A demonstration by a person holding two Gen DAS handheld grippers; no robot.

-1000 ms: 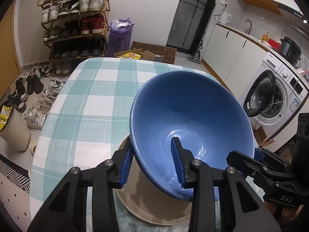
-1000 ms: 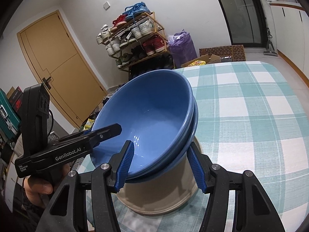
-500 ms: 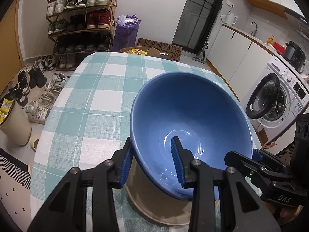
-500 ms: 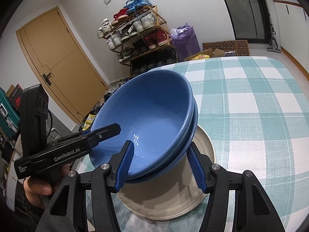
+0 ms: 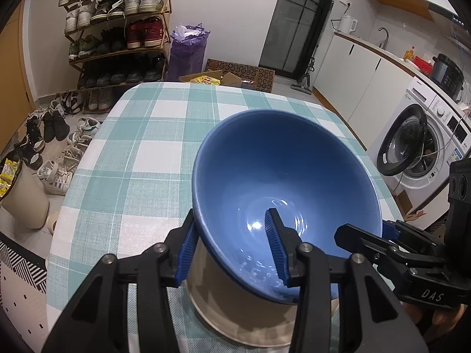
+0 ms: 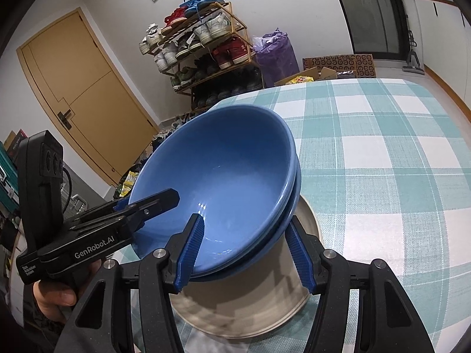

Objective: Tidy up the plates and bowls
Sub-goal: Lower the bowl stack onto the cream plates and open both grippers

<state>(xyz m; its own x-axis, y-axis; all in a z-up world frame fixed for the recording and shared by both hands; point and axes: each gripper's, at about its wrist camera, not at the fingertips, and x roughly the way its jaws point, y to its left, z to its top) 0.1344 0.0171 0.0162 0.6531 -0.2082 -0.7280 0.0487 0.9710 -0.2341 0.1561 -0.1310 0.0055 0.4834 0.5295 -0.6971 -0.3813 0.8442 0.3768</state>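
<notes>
**Nesting blue bowls over plate, both grippers on the rim**

Reading L to R in left-wrist view: shoe rack [image 5: 117, 29], purple bag [image 5: 188, 50], checked table [image 5: 132, 153], kettle [image 5: 348, 25], washing machine [image 5: 426, 141].

Two blue bowls [image 5: 282, 176], nested, sit tilted over a beige plate [image 5: 241, 317] at the table's near edge.

Left gripper [image 5: 231, 244] straddles the near rim, one pad outside, one inside. Its jaws have just been opening and stand apart w/ the bowl wall between.

Right gripper [image 6: 244, 250] is clamped on the bowls' rim, one pad inside, one under the lower bowl.

"DAS" reads on the right tool, left view only. Right view only: "GenRobot.AI" on the left tool, the hand [image 6: 56, 294] holding it, a yellow door [image 6: 73, 88]. Bowls block much of the plate.
</notes>
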